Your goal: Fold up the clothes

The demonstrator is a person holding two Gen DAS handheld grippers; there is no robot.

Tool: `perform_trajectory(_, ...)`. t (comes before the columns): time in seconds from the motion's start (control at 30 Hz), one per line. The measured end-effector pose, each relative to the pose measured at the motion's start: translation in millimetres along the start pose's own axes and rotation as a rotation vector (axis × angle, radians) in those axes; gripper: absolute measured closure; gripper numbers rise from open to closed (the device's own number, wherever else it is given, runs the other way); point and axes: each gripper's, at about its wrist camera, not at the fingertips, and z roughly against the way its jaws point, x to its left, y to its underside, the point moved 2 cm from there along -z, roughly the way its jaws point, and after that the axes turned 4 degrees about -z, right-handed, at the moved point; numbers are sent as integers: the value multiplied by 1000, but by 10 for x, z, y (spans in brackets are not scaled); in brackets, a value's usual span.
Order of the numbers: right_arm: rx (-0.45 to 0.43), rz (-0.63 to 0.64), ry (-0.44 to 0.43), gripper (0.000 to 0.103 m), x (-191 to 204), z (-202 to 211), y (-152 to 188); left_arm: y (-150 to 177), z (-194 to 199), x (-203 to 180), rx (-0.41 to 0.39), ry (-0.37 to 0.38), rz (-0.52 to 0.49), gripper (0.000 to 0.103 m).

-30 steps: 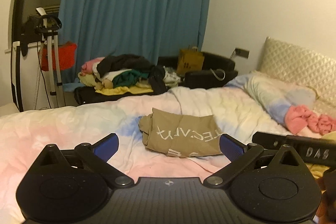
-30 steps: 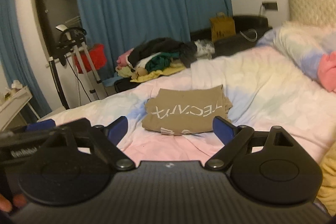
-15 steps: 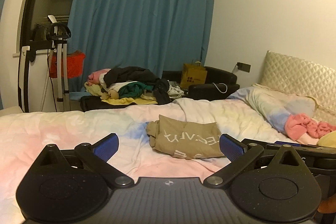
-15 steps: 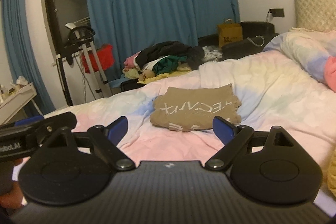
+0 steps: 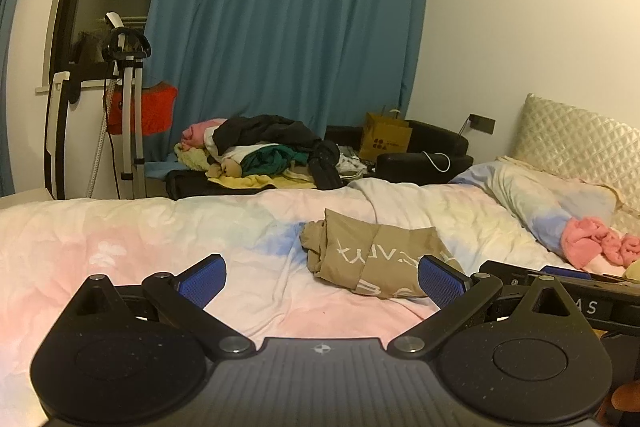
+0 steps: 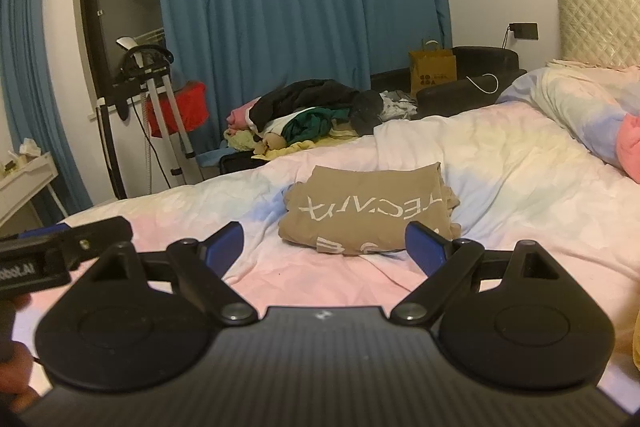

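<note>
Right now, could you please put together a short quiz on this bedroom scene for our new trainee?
1. True or false: the folded tan shirt lies on the bed, held by neither gripper.
2. Multiple choice: what rests beside the pillow near the headboard? A) a pink cloth B) a green bottle C) a laptop
3. Short answer: how do the fingers of the right gripper stand?

Key:
1. True; both the left gripper and the right one are apart from the shirt, and nothing sits between their fingers.
2. A, the pink cloth.
3. Wide open.
</note>
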Motion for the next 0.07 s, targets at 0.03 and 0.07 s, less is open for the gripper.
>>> perform_trajectory(0.03,2,1,0,14,0,-9,3,-6,6,8,-1,0,-1,0)
perform_trajectory(0.07,5,2,1,14,0,-18,5,-11,14,15,-2,-1,0,0)
